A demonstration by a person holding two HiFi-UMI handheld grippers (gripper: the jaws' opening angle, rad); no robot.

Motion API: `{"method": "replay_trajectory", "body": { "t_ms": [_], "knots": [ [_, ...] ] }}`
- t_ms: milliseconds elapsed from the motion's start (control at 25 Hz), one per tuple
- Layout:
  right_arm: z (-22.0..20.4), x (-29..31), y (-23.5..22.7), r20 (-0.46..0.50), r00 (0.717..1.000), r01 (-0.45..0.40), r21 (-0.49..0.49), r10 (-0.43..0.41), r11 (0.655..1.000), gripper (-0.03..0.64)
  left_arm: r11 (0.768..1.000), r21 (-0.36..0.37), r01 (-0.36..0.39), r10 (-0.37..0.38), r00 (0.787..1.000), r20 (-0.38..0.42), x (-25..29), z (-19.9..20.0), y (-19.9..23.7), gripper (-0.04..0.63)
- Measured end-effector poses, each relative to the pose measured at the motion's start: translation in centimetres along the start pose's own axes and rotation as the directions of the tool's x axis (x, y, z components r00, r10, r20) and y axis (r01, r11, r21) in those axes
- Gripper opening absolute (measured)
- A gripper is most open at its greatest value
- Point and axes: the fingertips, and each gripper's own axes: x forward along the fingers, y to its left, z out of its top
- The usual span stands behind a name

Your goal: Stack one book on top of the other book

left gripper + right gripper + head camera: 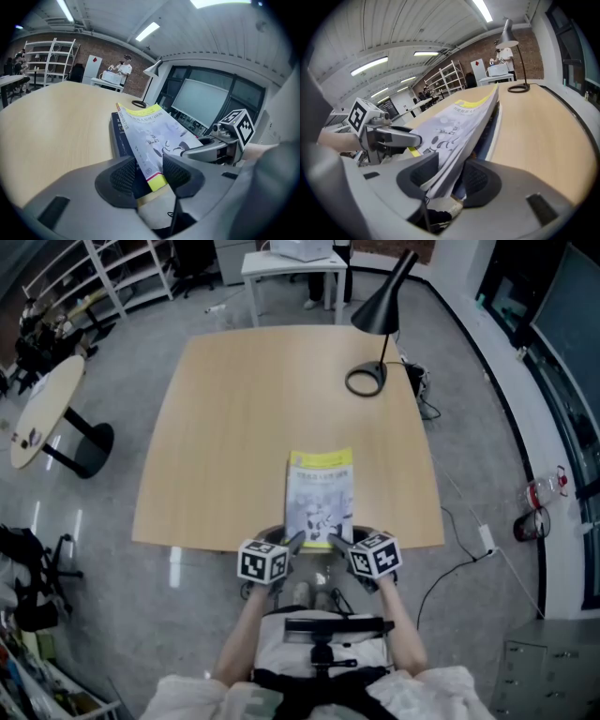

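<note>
As left gripper (150, 174) and right gripper (451, 177) clamp it, yellow book (321, 491) lies between.

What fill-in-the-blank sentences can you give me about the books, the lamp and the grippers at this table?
The left gripper and the right gripper hold the upper book, which has a ____ band along its far edge.
A dark book lies under it, so the table holds ____ books.
In the head view, the lamp stands near the table's far ____ corner.
Missing words: yellow, two, right.
</note>
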Motion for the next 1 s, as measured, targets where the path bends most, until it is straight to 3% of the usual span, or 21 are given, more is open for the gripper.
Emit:
{"method": "replay_trajectory", "body": {
  "t_ms": [200, 440, 800, 880, 1000],
  "knots": [
    [-0.28, 0.34, -0.23, -0.009, 1.0, -0.016, 0.023, 0.016, 1.0, 0.156, 0.999, -0.032, 0.009, -0.009, 1.0, 0.0, 0.37, -0.72, 0.65, 0.176],
    [-0.46, 0.43, -0.17, 0.016, 1.0, -0.023, 0.053, 0.022, 0.998, 0.158, 1.0, -0.012, 0.005, -0.005, 1.0, 0.022, 0.39, -1.04, 0.71, 0.176],
    [-0.42, 0.35, -0.69, 0.028, 0.998, 0.052, 0.055, -0.053, 0.997, 0.179, 1.0, 0.002, -0.027, 0.027, 0.998, 0.054, 0.42, -1.03, 0.81, 0.178],
    [-0.4, 0.31, -0.75, 0.033, 0.996, 0.078, 0.052, -0.08, 0.996, 0.192, 0.996, 0.049, -0.071, 0.067, 0.995, 0.07, 0.23, -0.83, 1.05, 0.199],
    [-0.23, 0.34, -0.99, 0.058, 0.99, 0.125, 0.057, -0.129, 0.99, 0.215, 0.969, 0.197, -0.148, 0.127, 0.985, 0.114, -0.11, -0.24, 1.12, 0.239]
  ]
}}
